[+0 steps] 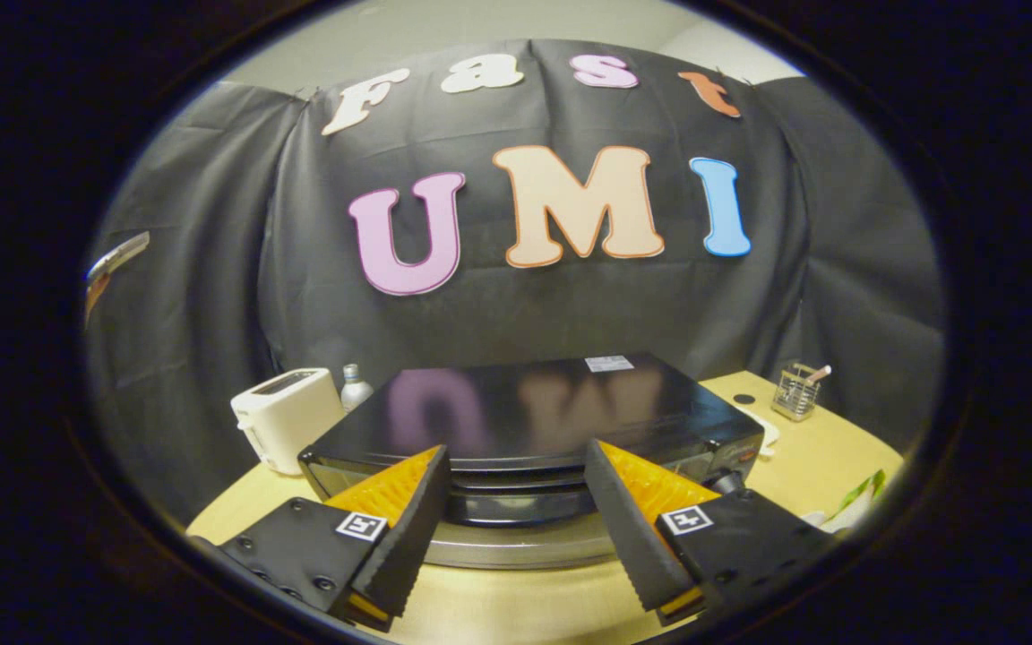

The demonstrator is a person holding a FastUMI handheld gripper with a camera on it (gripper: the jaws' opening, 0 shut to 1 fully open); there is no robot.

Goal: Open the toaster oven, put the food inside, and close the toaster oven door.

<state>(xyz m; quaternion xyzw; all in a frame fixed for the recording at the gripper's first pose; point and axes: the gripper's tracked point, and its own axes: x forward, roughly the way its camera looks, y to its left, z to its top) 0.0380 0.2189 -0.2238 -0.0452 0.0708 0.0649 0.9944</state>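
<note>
Pale wood makes up the surface [803,466], with dark cloth hung as the booth's wall behind it. On this surface sits the toaster oven [525,412], a black box with a glossy top that mirrors the wall, a small white sticker [609,363] near its back edge. Its front faces the camera and is seen from above; the dark door and a shiny metal strip along its lower edge lie between the fingers, and a round knob [729,481] shows at its right front corner. Whether the door is fully closed cannot be told from this angle.

The gripper [516,524] hangs just in front of the oven, slightly above its front edge, its fingers [404,528] spread wide apart and gripping nothing; the oven's front shows in the gap between them.

Left of the oven stands a white pop-up toaster [285,418], and just behind that a small bottle [355,385] with a light cap. Right of the oven, well apart, a wire-mesh holder [795,391] carries a utensil. Something green [865,490] lies at the surface's right edge.
</note>
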